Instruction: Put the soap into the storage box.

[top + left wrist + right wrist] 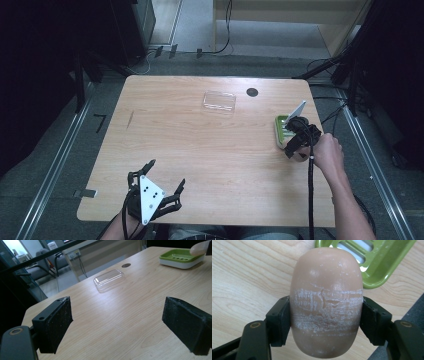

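High view: my right gripper (295, 142) hovers beside the green soap dish (281, 131). Left gripper view: my left gripper (117, 325) gapes, 2 jaws empty. Right gripper view: soap bar (326, 302) is clamped just short of the dish; I'd centre it before releasing.

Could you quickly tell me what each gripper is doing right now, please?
Left gripper: open, holding nothing.
Right gripper: closed on the bar of soap.

The left hand-held gripper (165, 176) rests at the desk's (200, 145) near left corner, jaws spread wide with nothing between them. The right hand-held gripper (295, 137), forearm reaching in along the right edge, is clamped on a bar of soap (326, 302).
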`<state>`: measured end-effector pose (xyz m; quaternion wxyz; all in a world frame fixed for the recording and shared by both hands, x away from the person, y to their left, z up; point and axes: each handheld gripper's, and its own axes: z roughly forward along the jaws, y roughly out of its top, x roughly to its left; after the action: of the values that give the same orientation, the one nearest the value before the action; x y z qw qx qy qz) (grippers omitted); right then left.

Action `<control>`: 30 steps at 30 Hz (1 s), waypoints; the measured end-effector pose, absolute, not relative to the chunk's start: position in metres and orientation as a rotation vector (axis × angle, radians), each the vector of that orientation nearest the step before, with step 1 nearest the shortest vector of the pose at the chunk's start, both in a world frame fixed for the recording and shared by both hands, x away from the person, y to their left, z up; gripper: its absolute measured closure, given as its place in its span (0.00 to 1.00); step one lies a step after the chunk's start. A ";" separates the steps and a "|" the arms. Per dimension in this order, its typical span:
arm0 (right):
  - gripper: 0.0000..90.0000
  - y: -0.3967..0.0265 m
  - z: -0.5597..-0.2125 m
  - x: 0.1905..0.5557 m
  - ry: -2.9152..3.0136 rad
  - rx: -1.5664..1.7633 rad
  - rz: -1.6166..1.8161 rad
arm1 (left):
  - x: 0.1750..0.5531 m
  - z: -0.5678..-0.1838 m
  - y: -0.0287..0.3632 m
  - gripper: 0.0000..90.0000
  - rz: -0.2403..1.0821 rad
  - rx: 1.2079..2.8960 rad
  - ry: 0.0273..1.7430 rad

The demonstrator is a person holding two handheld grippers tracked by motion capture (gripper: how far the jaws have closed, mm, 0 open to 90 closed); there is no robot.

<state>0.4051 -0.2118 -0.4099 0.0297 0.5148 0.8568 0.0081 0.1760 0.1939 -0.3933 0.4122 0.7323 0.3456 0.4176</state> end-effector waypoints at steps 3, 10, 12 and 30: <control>0.37 -0.214 -0.409 0.407 2.633 1.600 0.026 | 0.176 -0.393 0.194 0.11 1.047 1.840 0.875; 0.37 -0.220 -0.409 0.413 2.596 1.649 0.036 | 0.176 -0.393 0.194 0.11 1.048 1.844 0.872; 0.37 -0.222 -0.409 0.416 2.588 1.660 0.036 | 0.176 -0.393 0.194 0.11 1.048 1.843 0.872; 0.37 -0.223 -0.406 0.437 2.538 1.718 0.096 | 0.176 -0.393 0.194 0.11 1.049 1.846 0.870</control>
<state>0.4374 -0.2226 -0.4061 0.0379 0.5598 0.8271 0.0314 0.1763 0.1940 -0.3935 0.4112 0.7334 0.3455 0.4167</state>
